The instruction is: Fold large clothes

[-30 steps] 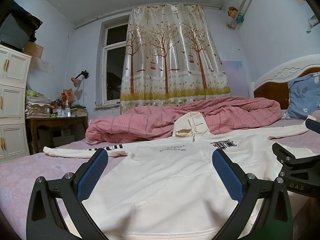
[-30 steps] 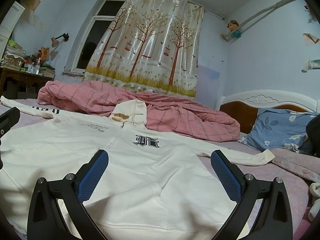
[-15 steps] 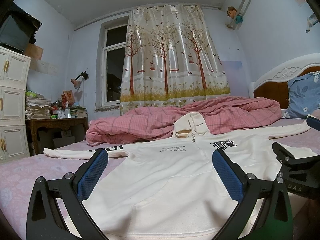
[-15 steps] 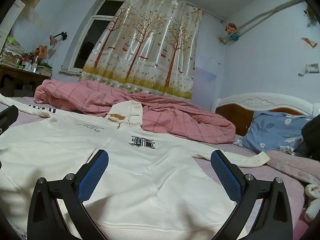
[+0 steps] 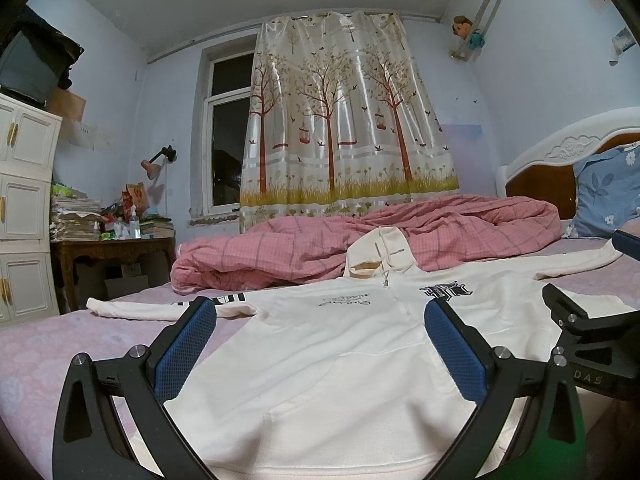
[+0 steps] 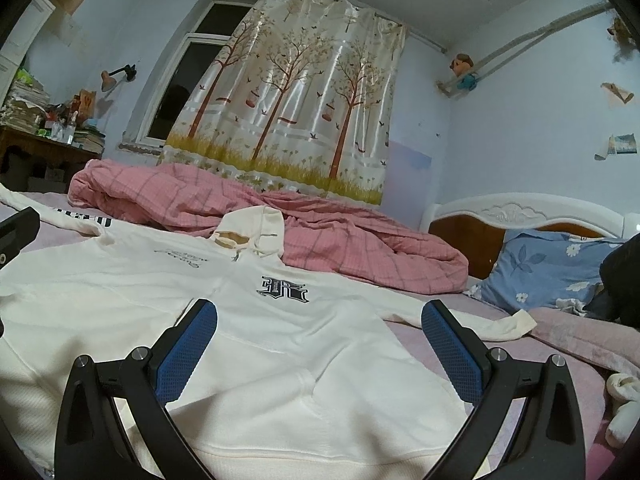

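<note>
A cream hoodie (image 5: 320,344) lies flat, front up, on the bed, with both sleeves spread out and the hood toward the far side; it also shows in the right wrist view (image 6: 280,344). My left gripper (image 5: 318,344) is open and empty, low over the hem on the hoodie's left half. My right gripper (image 6: 318,344) is open and empty, low over the hem on the right half. The right gripper's body (image 5: 588,340) shows at the right edge of the left wrist view. The near hem is partly hidden by the gripper frames.
A crumpled pink quilt (image 5: 360,240) lies behind the hood. A blue floral pillow (image 6: 552,272) and headboard (image 6: 520,216) stand at the right. A cluttered wooden desk (image 5: 112,248) and white cabinet (image 5: 24,208) stand left of the bed. A pink sheet (image 5: 60,344) covers the bed.
Both grippers have sunk and tilted slightly toward the hem; the hoodie sits a little higher in both views. Jaws stay open and the hoodie has not moved.
</note>
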Tool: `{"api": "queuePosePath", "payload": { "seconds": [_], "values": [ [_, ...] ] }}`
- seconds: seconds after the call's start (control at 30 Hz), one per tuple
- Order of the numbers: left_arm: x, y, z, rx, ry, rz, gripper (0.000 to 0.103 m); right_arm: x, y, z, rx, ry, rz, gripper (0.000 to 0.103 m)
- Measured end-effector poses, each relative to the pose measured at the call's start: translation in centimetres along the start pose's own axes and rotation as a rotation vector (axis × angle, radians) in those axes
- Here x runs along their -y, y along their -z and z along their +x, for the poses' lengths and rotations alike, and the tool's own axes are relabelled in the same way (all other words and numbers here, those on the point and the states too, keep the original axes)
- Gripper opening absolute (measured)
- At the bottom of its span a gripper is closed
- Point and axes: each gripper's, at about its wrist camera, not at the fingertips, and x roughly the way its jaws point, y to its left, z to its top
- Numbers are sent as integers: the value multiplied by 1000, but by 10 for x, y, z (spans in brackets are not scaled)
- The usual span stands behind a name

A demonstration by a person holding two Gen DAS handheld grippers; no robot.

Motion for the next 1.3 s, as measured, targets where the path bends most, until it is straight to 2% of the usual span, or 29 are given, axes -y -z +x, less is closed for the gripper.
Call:
{"api": "queuePosePath", "payload": {
  "seconds": [0.77, 0.9, 0.97, 1.0, 1.13, 1.3],
  "values": [
    [-2, -3, 2, -18, 3, -2, 103, 15, 0, 5, -30, -30, 82, 103],
    [-15, -2, -11, 56, -42, -60, 103, 15, -1, 3, -32, -10, 84, 103],
    [-25, -2, -19, 101, 6, -94, 103, 18, -1, 2, -38, 7, 96, 103],
    [-27, -4, -19, 102, 8, -99, 103, 21, -2, 2, -44, -14, 103, 103],
    [-28, -11, -8, 45, -41, -29, 103, 34, -6, 7, -101, -102, 141, 103],
    [-52, -28, -33, 104, -94, -5, 103, 68, -11, -22, -77, -39, 144, 103]
  ]
}}
